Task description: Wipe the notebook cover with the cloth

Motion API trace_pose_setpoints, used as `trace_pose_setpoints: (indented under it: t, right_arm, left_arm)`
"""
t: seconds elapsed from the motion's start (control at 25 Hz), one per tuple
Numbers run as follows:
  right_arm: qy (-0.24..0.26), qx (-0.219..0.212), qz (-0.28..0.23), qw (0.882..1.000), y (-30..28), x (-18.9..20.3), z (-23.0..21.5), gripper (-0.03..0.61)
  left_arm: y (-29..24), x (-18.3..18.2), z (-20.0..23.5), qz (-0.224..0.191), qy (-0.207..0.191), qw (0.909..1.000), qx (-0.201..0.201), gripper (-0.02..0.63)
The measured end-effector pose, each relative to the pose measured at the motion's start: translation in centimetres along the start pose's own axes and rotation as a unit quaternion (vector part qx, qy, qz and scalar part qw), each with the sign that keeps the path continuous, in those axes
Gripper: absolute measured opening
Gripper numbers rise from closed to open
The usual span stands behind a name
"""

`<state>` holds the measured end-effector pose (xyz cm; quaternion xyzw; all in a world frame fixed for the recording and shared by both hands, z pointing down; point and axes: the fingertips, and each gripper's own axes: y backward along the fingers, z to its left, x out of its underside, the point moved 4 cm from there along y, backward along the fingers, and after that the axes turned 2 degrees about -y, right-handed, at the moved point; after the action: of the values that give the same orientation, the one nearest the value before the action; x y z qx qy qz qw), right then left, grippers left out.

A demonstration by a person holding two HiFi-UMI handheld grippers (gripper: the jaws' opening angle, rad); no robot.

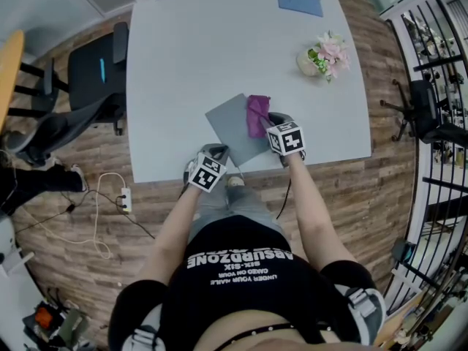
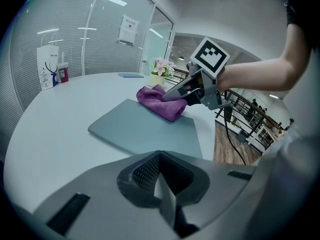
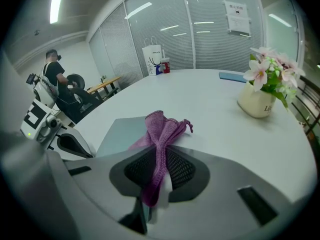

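Nearest, at the notebook's 7 o'clock, the left gripper point(image 1: 215, 153) sits at the worktop point(image 1: 183, 72) edge, its jaws pressed together with nothing between them. The grey notebook point(image 1: 232, 129) lies flat just beyond. The right gripper point(image 1: 267, 124) pinches the purple cloth point(image 1: 257, 114) — it rests on the cover's 3 o'clock side. Farther, at 2 o'clock, a cream vase point(image 1: 308, 62) holds pink flowers point(image 1: 333, 50) — beyond lies a blue pad point(image 1: 299, 0).

Cloth point(image 1: 257, 114): purple. Notebook point(image 1: 232, 128): plain slate grey. Table point(image 1: 190, 64): pale grey. Flowers point(image 1: 331, 49), 2 o'clock: pink, cream pot point(image 1: 307, 63). Pad point(image 1: 299, 1), 12 o'clock: blue. Floor point(image 1: 380, 174): brown planks. Left gripper point(image 1: 217, 151), right gripper point(image 1: 272, 120): grey, black-and-white square markers.
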<state>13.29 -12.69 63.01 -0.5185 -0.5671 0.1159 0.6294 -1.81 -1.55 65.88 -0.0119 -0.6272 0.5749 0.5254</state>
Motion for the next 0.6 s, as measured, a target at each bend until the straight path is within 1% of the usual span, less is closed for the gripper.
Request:
trace_pose_setpoints:
  t: [0.32, 0.6]
  right_arm:
    - [-0.015, -0.001, 0.0, 1.0, 0.8, 1.5, -0.3, 0.074]
    - [-0.018, -0.012, 0.001, 1.0, 0.6, 1.3, 0.4, 0.071]
  left_arm:
    - [-0.1, 0.0, 0.0, -0.001, 0.002, 1.0, 0.0, 0.014]
    - [0.0, -0.2, -0.1, -0.005, 0.009, 0.9999, -0.007, 0.014]
